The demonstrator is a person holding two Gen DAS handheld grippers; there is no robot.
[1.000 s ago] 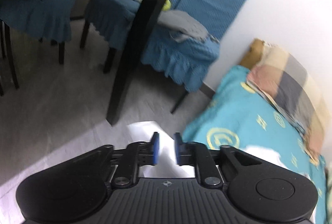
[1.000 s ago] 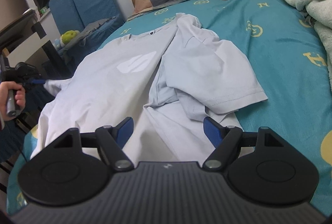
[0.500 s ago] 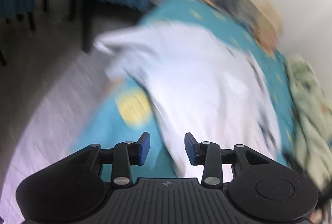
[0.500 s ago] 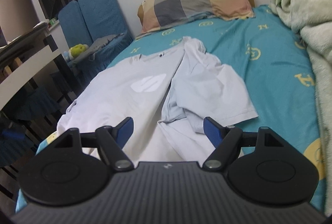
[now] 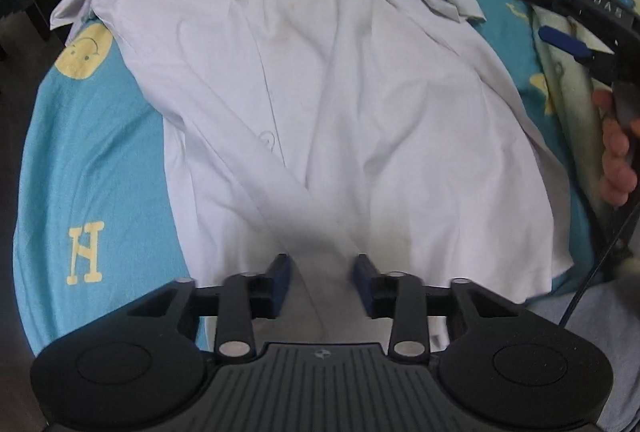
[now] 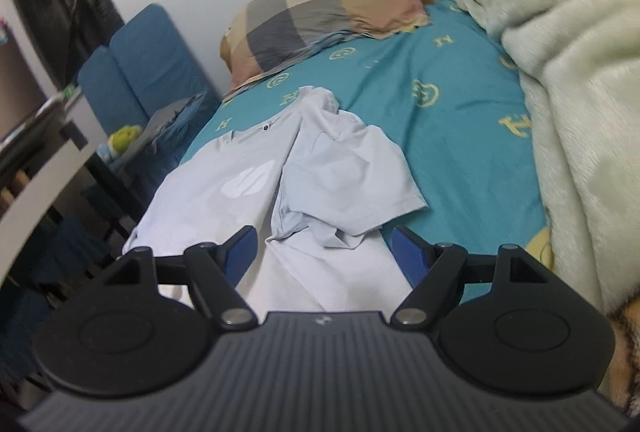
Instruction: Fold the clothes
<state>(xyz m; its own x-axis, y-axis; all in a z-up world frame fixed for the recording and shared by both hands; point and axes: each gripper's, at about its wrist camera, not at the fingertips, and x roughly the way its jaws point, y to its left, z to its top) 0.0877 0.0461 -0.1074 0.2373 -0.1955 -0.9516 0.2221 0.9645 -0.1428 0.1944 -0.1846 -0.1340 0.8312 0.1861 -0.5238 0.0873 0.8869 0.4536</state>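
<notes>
the bed [image 5: 92,136], under a teal sheet with yellow letters, filled both views, a checked pillow [image 6: 320,12] at its head. the pale shirt [image 5: 320,92] lay lengthwise on it, collar toward the pillow, hem at the near edge, its right sleeve doubled inward. a second before, the left gripper [image 5: 322,280] had pinched cloth off the bedside; now it hung over the hem, jaws apart and empty. the right gripper [image 6: 324,252] was wide open too. so the shirt lay spread, ready for a lengthwise fold.
</notes>
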